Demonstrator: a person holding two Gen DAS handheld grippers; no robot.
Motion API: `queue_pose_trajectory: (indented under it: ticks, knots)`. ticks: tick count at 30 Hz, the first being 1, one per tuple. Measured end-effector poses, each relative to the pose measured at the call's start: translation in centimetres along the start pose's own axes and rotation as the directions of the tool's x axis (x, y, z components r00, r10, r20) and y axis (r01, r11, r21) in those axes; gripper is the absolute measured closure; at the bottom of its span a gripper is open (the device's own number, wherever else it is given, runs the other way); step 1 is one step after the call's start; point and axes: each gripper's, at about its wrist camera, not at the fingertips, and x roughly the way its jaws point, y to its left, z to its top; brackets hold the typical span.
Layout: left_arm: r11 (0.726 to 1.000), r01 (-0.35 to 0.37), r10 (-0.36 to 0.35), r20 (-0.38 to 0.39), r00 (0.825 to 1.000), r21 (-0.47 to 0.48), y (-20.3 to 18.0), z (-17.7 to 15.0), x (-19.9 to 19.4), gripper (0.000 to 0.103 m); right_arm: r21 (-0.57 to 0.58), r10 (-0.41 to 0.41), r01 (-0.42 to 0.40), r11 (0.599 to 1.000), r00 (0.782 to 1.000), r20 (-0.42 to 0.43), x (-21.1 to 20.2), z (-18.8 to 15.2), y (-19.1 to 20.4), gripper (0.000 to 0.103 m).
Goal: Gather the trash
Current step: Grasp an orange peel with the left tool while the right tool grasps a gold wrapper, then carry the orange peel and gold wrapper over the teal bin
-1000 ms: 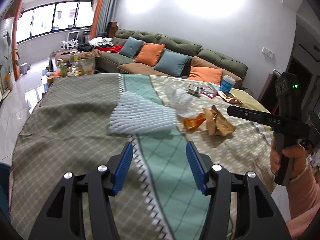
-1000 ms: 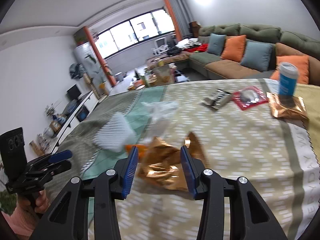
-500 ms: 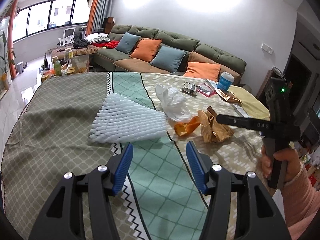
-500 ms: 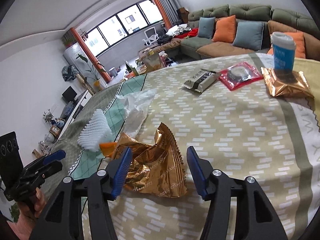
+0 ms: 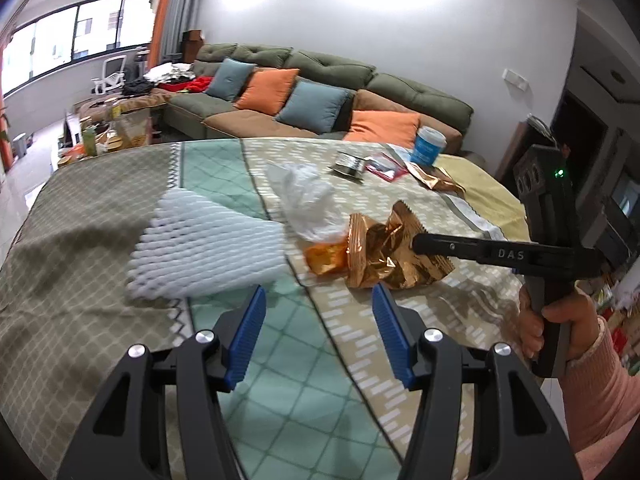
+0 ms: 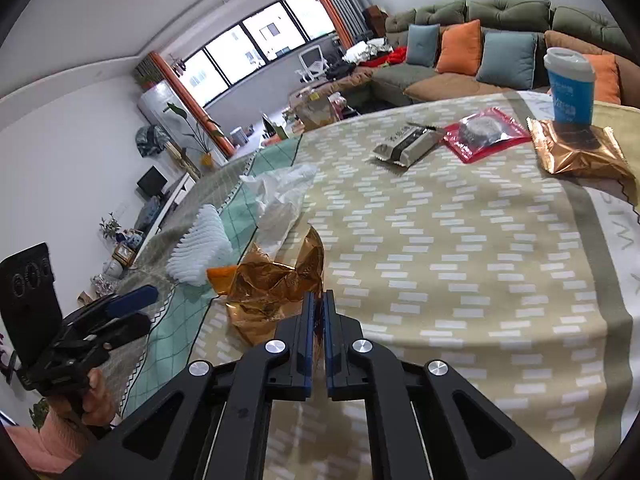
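A: Patterned cloth is covering the table (image 6: pixel 460 280). At the bottom centre of the right view, my right gripper (image 6: pixel 319 312) is clamping a fold of the crumpled gold wrapper (image 6: pixel 272 284).

B: And the other?

A: My left gripper (image 5: pixel 318 328) is hanging with its jaws apart, gripping nothing. I'm thinking lift slowly, since only an edge is pinched. Beyond it are lying the white foam net (image 5: pixel 208 248), then the plastic bag (image 5: pixel 308 200).

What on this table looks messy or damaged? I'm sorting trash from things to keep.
A crumpled, torn-open gold foil wrapper lies beside an orange scrap, a wadded white plastic bag and a white foam net sleeve. The right gripper is shut on the wrapper's edge.
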Motion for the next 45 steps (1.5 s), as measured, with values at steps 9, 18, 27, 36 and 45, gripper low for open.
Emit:
queue_pose_trajectory:
  ticks: [9, 18, 27, 36, 45]
  knots:
    - [1.000, 0.021, -0.021, -0.066, 0.998, 0.000, -0.8, 1.4, 3.6, 0.053, 0.043, 0.052, -0.055, 0.998, 0.996, 0.075, -2.9, -0.2, -1.2, 0.100]
    - [0.999, 0.025, -0.028, -0.110, 0.993, -0.031, -0.8, 2.7, 6.3, 0.055, 0.050, 0.075, -0.081, 0.995, 0.991, 0.108, -3.4, 0.3, -1.7, 0.100]
    - [0.999, 0.001, -0.008, -0.157, 0.988, -0.043, -0.8, 2.5, 8.2, 0.086, 0.070, 0.087, -0.096, 0.993, 0.990, 0.114, -3.6, 0.0, -2.4, 0.100]
    - [1.000, -0.022, 0.021, -0.090, 0.996, -0.012, -1.5, 1.4, 4.8, 0.088, 0.053, 0.131, -0.138, 0.989, 0.984, 0.121, -3.4, 0.0, -1.0, 0.100]
    - [0.997, -0.057, 0.056, -0.016, 0.998, -0.047, -0.1, -0.5, -0.7, 0.088, 0.014, 0.202, -0.204, 0.979, 0.973, 0.108, -2.6, 0.0, 2.2, 0.100]
